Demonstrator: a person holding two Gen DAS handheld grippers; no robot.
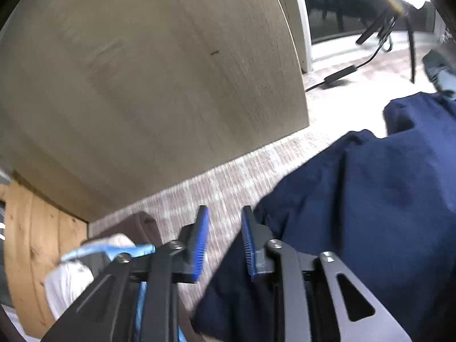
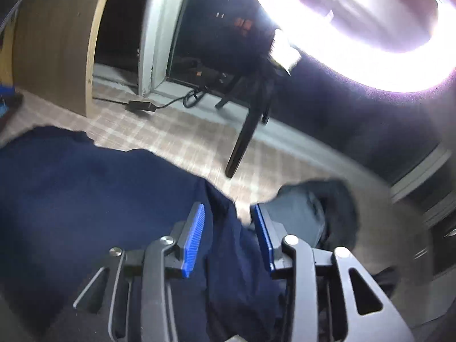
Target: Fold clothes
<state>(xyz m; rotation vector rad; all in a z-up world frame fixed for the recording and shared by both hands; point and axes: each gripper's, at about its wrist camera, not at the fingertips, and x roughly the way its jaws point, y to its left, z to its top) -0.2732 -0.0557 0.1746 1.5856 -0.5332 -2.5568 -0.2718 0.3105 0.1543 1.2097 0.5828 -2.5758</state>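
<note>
A navy blue garment [image 1: 364,199] lies spread on a checked cloth surface [image 1: 222,182]; it also shows in the right wrist view [image 2: 99,188]. My left gripper [image 1: 225,213] is open, its blue pads above the garment's left edge, with the checked cloth showing between them. My right gripper [image 2: 228,211] is open, with the garment's right edge lying between and under its pads. Both views are blurred.
A large wooden panel [image 1: 142,71] stands to the left. A pile of brown, white and light blue clothes [image 1: 114,250] lies at the lower left. A grey and black garment [image 2: 319,213] lies to the right. A tripod leg [image 2: 245,142], a cable [image 2: 142,105] and a bright ring light [image 2: 370,28] stand behind.
</note>
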